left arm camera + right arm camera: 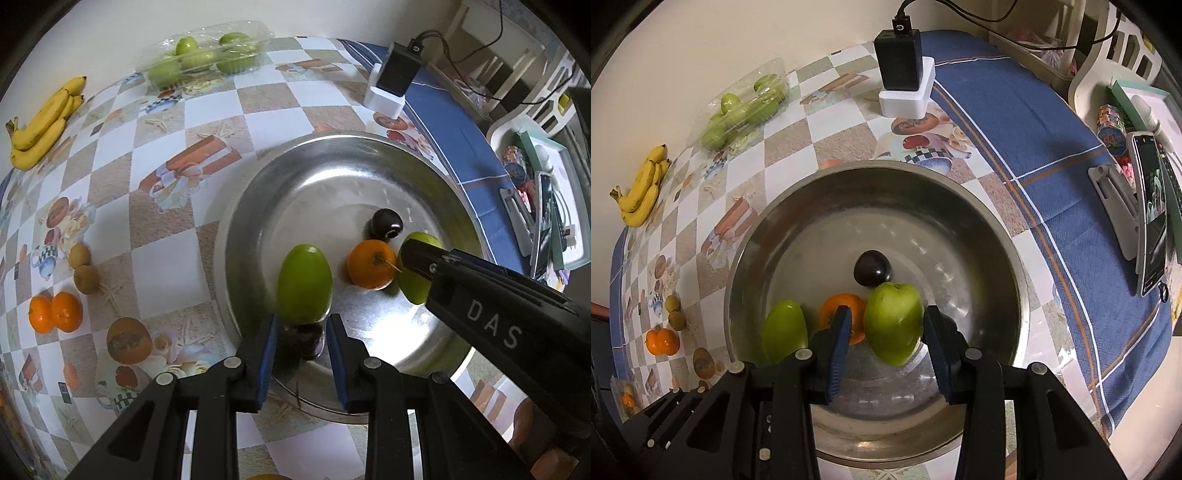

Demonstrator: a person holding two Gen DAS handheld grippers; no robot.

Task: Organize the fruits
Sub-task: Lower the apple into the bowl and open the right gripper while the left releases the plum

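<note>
Left wrist view, L to R: a bunch of bananas (40, 125) lies at the far left by the wall. Nearer are 2 small oranges (55, 312), touching, on the checked tablecloth (166, 258), and just beyond them 2 small brown fruits (83, 267). A clear plastic box of green fruits (203, 55) sits at the back.

The steel bowl (236, 240) fills the middle. The left gripper (301, 325) hangs over its near side, jaws almost fully closed, blue pads on either side of a small dark fruit (303, 341) – it looks gripped. Just past the tips is the left green fruit (304, 284). Then comes the bowl orange (371, 264), with the loose dark fruit (386, 221) behind it. The right green fruit (419, 280) is partly hidden by the other gripper's finger.

Right wrist view: the right gripper (887, 312) points steeply down into the bowl with its jaws partly open. That right green fruit stands between the pads. The right pad is at its edge and a sliver of orange shows past the left pad – can't tell if the pads press on it.

Behind the bowl a black charger (899, 59) stands on a white block (905, 99). Further right are the blue cloth (1034, 147) and a phone on a stand (1152, 214).
</note>
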